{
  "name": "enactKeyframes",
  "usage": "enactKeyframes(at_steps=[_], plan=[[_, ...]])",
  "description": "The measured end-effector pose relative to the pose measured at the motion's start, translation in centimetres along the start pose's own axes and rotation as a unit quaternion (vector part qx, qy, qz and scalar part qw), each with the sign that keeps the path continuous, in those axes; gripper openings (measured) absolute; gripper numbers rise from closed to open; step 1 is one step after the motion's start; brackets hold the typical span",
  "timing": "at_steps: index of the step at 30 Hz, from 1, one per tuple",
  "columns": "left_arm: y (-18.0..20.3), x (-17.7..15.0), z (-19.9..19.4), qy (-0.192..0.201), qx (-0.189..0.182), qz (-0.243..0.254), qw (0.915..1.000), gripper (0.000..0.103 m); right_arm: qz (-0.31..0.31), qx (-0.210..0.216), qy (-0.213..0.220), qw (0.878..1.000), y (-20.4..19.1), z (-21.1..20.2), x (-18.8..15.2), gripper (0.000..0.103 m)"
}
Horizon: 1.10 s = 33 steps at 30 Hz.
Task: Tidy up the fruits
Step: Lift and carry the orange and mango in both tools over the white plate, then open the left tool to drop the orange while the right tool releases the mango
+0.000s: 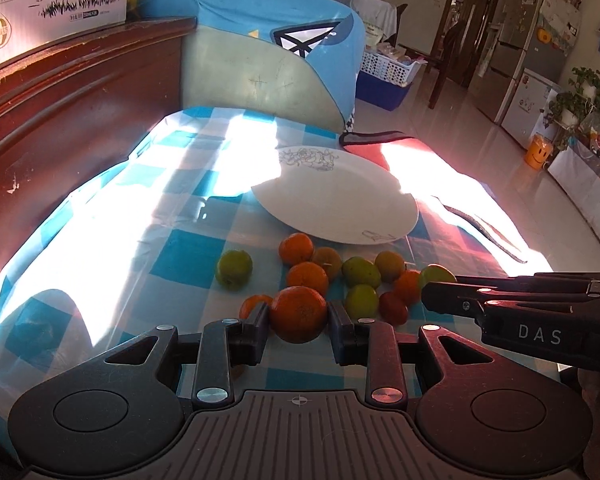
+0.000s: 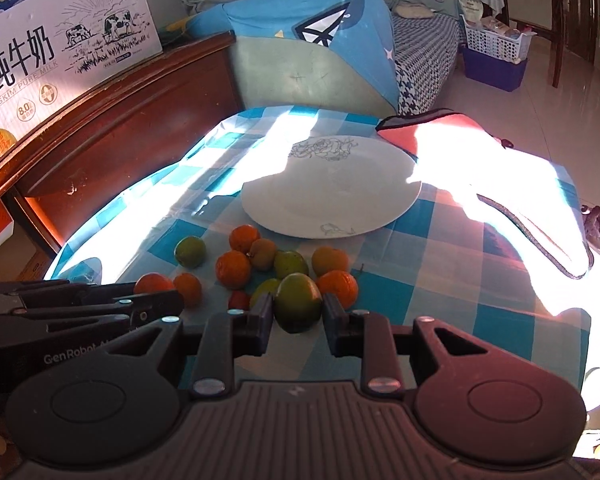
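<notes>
My left gripper is shut on an orange mandarin, which it holds a little above the checked tablecloth. My right gripper is shut on a green fruit, also lifted off the cloth. Several more mandarins and green fruits lie in a loose heap just beyond both grippers. Behind the heap sits a white plate with a line drawing on it and nothing lying in it; it shows in the right wrist view too, plate. The right gripper's body enters the left wrist view from the right.
A blue-and-white checked cloth covers the table. A red cloth with dark trim lies right of the plate. A dark wooden rail runs along the left, with a milk carton box on it. A blue-covered seat stands behind.
</notes>
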<state>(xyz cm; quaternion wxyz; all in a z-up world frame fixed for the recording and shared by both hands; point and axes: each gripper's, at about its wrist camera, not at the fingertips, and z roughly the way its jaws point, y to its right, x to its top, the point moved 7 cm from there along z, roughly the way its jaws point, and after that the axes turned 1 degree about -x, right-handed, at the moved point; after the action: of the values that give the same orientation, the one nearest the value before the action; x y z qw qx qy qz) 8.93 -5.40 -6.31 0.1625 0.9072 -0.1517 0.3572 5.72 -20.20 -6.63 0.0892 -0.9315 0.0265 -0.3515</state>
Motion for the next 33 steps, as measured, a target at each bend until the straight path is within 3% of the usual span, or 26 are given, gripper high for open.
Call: enactKeyframes(at_steps=[10,21,33], plan=[[0.2,4.1,2.9,0.001,-0.002,0.029,0.9996,0.029,0.027,0.022,-0.013,0.999,1.2,2.5,2.8,0.027],[0.9,6.9,7.5,-0.015,0.002,0.061,0.9980,0.029,0.031,0.006,-0.020,0.999,2.2,6.1,5.0,0.027],[0.7,8.9,11.1,-0.025,0.008,0.060,0.9979,0.029,0.050,-0.017,-0.025,0.998,4.2,9.4,6.9,0.027]])
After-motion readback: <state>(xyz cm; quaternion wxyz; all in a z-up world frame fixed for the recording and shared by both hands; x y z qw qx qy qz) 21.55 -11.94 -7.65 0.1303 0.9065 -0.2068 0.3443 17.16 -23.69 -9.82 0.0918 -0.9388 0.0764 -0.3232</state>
